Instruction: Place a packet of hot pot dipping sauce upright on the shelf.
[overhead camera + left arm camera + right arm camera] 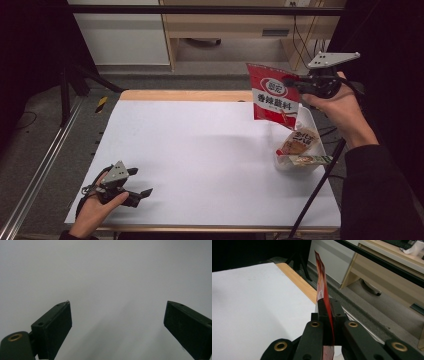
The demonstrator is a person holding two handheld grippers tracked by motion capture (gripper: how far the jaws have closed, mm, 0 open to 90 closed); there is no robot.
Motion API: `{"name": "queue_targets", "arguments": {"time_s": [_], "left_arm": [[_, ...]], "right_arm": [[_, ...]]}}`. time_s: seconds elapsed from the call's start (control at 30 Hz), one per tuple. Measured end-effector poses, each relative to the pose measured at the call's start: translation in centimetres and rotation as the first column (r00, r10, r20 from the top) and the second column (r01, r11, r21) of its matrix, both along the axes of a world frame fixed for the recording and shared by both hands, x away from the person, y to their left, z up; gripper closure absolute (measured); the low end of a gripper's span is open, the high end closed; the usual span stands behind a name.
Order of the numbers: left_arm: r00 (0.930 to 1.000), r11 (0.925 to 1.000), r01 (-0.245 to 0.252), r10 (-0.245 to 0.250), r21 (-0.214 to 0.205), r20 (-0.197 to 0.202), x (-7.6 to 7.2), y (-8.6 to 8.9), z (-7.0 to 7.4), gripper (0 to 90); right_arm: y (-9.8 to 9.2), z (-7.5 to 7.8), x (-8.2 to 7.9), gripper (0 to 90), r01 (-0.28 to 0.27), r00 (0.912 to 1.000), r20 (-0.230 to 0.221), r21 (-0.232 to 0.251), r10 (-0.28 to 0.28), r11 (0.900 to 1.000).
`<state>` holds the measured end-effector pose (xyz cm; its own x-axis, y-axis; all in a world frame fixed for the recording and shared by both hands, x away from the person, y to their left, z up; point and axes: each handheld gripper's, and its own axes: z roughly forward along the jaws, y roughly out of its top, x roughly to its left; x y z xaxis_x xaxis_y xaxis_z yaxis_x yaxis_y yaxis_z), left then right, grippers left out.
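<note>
Near-left, the left hand-held gripper (142,194) gapes wide over bare desk (200,150); far-right, the right hand-held gripper (295,81) pinches a red packet (274,97) above the tub (306,120).

The left claw (136,194) at 7 o'clock in the high view is black, topped by a grey three-cornered plate with small holes. The right claw (292,80) at 2 o'clock bears a like plate; a black cable trails from it. Its black links carry brass-ringed screw holes; the flat rectangular pads (186,326) show small screws. A black sleeve (377,195) covers the right forearm.
</note>
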<state>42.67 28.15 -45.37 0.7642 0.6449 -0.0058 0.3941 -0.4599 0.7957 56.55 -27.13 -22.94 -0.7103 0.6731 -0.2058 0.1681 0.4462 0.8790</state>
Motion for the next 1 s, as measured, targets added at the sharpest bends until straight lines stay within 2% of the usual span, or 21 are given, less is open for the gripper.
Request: {"name": "queue_targets", "arguments": {"time_s": [0.17,0.3,0.4,0.57,0.73,1.0], "left_arm": [[1.0000,1.0000,0.001,-0.001,0.003,0.000,0.0,0.1,0.0,7.7],[1.0000,1.0000,0.002,-0.002,0.006,0.003,0.0,0.1,0.0,7.7],[1.0000,1.0000,0.003,-0.003,0.008,0.004,-0.1,0.1,0.0,7.7],[1.0000,0.9999,0.005,-0.005,0.013,0.005,0.0,0.0,0.0,7.7],[1.0000,0.9998,0.007,-0.007,0.016,0.002,0.0,0.1,0.0,7.7],[1.0000,0.9999,0.007,-0.007,0.014,0.001,0.0,0.1,-0.1,7.7]], "right_arm": [[1.2,0.2,0.1,89.7,-0.023,0.9997,0.007,-0.007,0.023,0.9997],[1.8,0.2,0.5,89.7,-0.030,0.9995,0.010,0.010,0.030,0.9995],[2.1,0.1,1.0,89.7,-0.033,0.9994,0.013,0.024,0.033,0.9992],[2.5,-0.1,1.7,89.7,-0.022,0.9997,0.007,0.018,0.022,0.9996],[1.9,-0.8,2.6,89.7,0.016,0.9999,0.004,0.009,-0.016,0.9998],[-1.0,-2.4,2.8,89.7,0.082,0.9959,-0.040,0.009,-0.082,0.9966]]}}
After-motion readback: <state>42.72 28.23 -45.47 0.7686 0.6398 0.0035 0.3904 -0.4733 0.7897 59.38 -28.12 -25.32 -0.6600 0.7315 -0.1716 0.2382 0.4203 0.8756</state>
